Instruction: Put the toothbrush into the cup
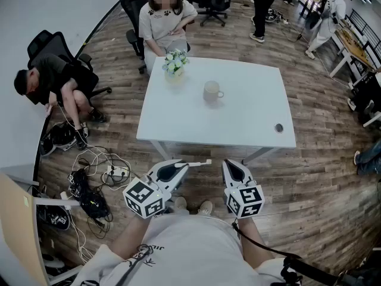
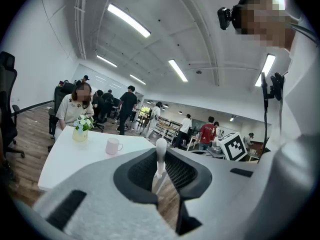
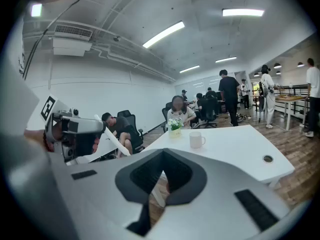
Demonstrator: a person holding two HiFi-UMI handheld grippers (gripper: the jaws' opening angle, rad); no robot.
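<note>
A white toothbrush [image 1: 197, 164] lies crosswise in my left gripper [image 1: 181, 167], which is shut on its handle; the head sticks out to the right. In the left gripper view the toothbrush [image 2: 160, 155] stands up between the pads. A pale mug [image 1: 212, 92] stands in the middle of the white table [image 1: 250, 118], well ahead of both grippers and off the table's near edge. The mug [image 2: 113, 145] shows ahead and left in the left gripper view, and the mug [image 3: 196, 139] ahead in the right gripper view. My right gripper [image 1: 233, 165] is shut with nothing in it, beside the left one.
A small vase of flowers [image 1: 175, 64] stands at the table's far left, a round cable hole [image 1: 278, 127] near its right front corner. A person [image 1: 166, 16] sits behind the table, another [image 1: 55, 76] bends in a chair at left. Cables [image 1: 98, 174] litter the floor.
</note>
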